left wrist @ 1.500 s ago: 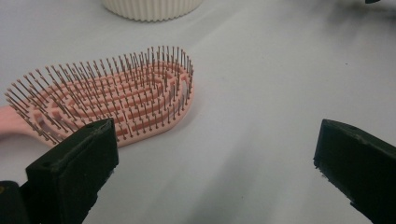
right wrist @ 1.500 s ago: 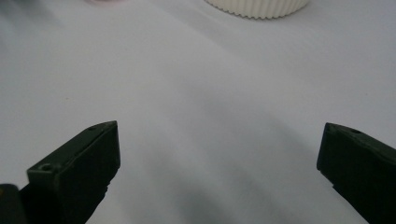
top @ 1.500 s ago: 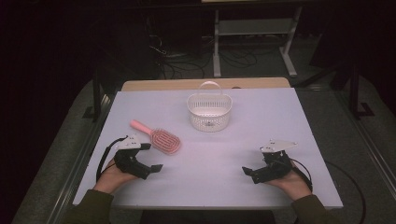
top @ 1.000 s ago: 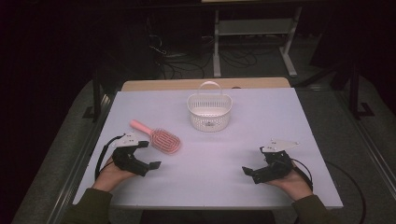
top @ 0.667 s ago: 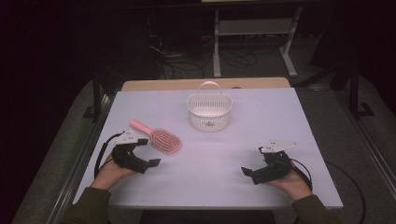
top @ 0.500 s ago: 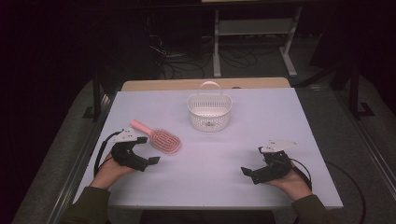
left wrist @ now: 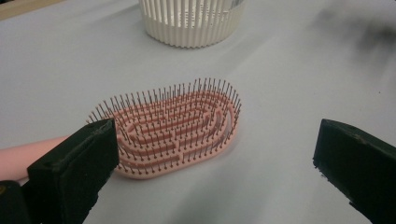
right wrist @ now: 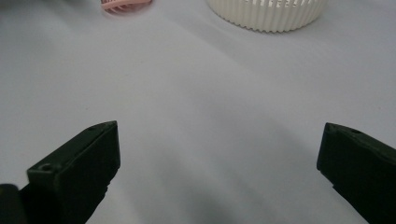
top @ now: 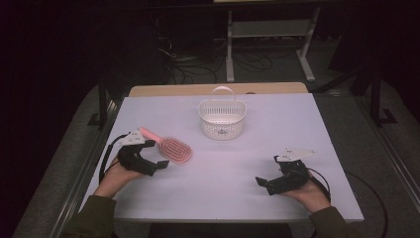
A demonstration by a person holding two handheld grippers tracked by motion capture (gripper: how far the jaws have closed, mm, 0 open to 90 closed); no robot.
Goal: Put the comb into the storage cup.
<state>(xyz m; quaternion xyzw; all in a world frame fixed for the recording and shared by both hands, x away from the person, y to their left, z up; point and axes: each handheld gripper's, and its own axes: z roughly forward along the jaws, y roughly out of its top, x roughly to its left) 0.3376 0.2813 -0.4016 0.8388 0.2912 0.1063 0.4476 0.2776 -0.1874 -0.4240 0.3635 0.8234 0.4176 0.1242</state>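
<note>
Two hand-held grippers, both agape | left hand-held gripper (top: 159, 166) just short of brush (left wrist: 175, 127) | advice: straddle brush head squarely, close gently | basket (top: 222, 118) beyond.

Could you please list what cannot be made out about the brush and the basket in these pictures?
- Brush handle: left gripper view, hidden behind the near jaw and cut by the left edge.
- Basket contents: high view, too small to tell.
- Basket top: both gripper views, cut off by the upper edge.
</note>
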